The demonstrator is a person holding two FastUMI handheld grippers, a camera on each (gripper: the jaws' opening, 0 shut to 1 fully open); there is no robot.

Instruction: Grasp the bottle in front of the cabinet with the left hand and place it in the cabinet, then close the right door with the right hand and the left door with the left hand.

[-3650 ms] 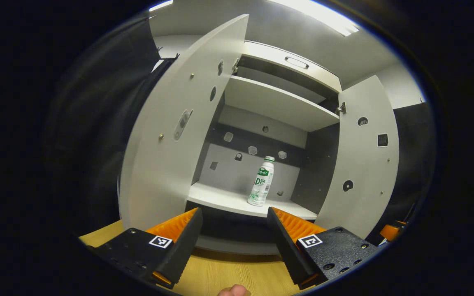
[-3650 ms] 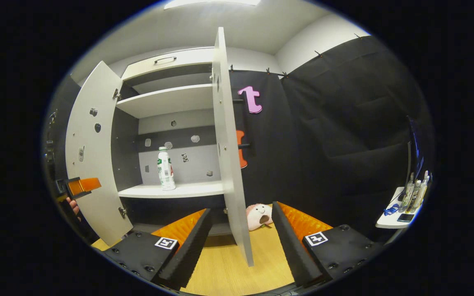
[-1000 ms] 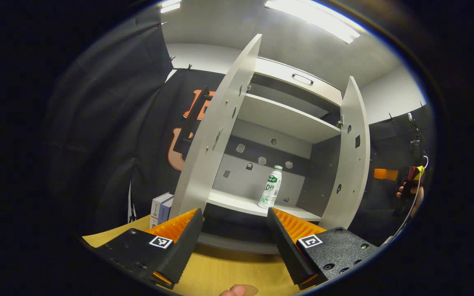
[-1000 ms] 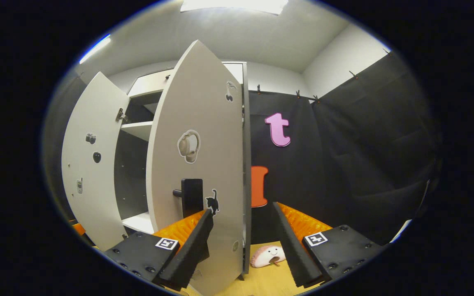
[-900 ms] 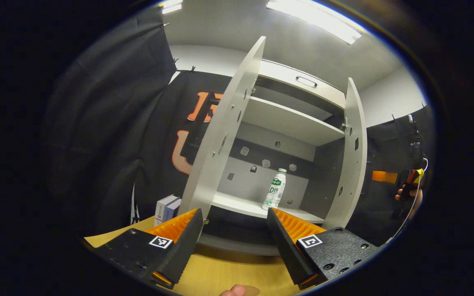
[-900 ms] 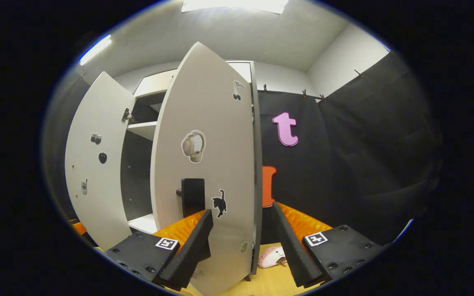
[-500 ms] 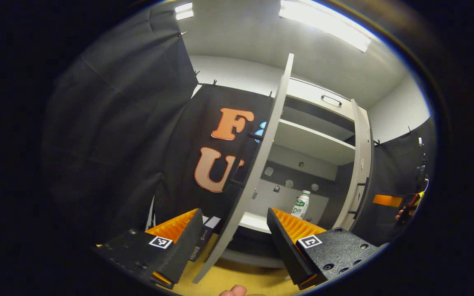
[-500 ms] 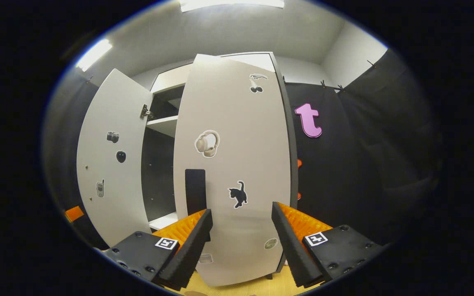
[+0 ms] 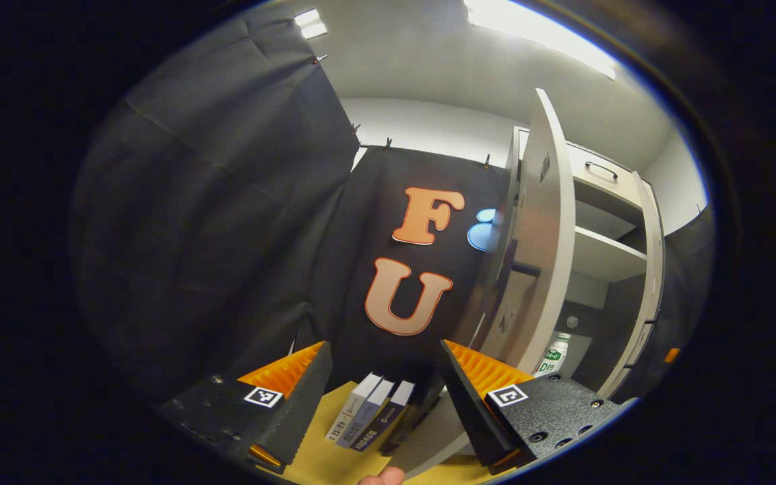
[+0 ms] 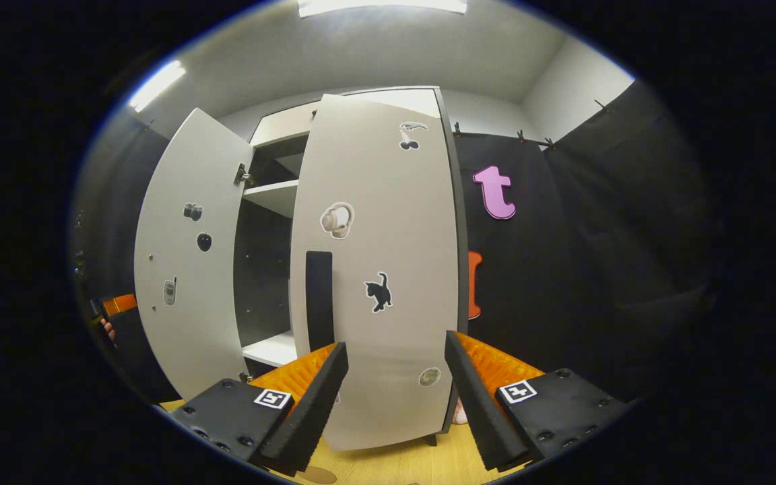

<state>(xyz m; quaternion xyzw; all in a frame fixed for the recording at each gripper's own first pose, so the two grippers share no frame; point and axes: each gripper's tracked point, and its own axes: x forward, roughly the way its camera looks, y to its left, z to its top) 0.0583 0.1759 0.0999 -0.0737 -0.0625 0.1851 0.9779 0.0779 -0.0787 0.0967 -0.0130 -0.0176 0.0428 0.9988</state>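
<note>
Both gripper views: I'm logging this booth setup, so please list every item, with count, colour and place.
Cabinet: one, pale grey, at booth wall.
Right door: one, pale grey, stickers and black handle, nearly shut.
Left door: one, pale grey, stickers, open.
Bottle: one, white and green, on lower shelf.
Boxes: three, grey to dark, on the table left of the cabinet.
Table: one, yellow wood.
Left gripper: open, empty.
Right gripper: open, before the right door.

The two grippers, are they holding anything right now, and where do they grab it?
Nothing is held. The left gripper is open with only air between its fingers, and the right gripper is open too, facing the white right cabinet door.
</note>
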